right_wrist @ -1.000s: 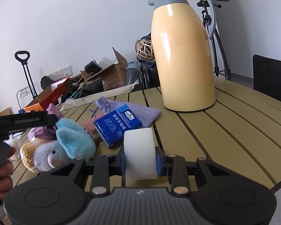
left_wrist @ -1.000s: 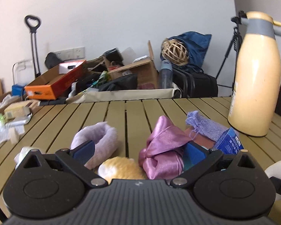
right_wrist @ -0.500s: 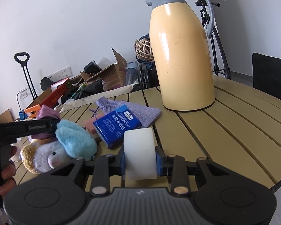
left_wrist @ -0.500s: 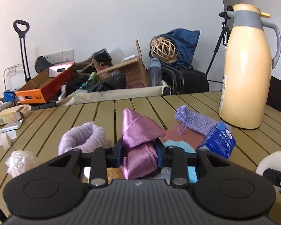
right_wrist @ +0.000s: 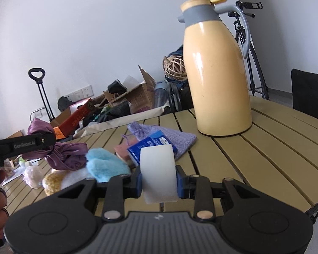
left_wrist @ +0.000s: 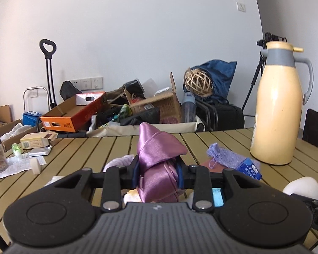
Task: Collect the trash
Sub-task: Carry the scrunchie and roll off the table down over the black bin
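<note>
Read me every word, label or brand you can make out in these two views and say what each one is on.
"GenRobot.AI": side of the left gripper, seen from the right wrist.
"HANDKERCHIEF": blue tissue pack; its other print is too small to read.
Orange box: print blurred.
Small carton and paper slip: print too small.

Slatted table (right_wrist: 275, 148) bears flask (right_wrist: 218, 74), perhaps pouch (right_wrist: 169, 136)

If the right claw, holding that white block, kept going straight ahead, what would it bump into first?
Probably the blue tissue packet, lying just beyond the white block in the right claw; depth is hard to judge.
</note>
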Demonstrator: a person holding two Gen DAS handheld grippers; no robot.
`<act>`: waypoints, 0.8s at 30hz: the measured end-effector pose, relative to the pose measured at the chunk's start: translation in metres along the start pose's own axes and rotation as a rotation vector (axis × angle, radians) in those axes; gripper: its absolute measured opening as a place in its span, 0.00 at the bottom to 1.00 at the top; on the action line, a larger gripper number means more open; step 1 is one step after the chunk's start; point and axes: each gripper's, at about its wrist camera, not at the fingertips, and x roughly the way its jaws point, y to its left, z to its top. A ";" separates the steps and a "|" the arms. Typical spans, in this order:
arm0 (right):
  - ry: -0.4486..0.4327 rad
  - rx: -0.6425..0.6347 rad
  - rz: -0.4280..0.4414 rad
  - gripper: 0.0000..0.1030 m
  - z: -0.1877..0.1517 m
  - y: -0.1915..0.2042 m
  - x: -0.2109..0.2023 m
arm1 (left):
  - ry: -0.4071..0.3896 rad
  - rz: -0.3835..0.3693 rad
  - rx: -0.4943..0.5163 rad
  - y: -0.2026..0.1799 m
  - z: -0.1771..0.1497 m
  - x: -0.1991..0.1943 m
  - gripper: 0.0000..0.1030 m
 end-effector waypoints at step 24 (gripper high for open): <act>-0.105 -0.114 0.087 0.28 -0.017 0.046 -0.079 | -0.067 -0.008 -0.107 0.034 -0.024 -0.124 0.32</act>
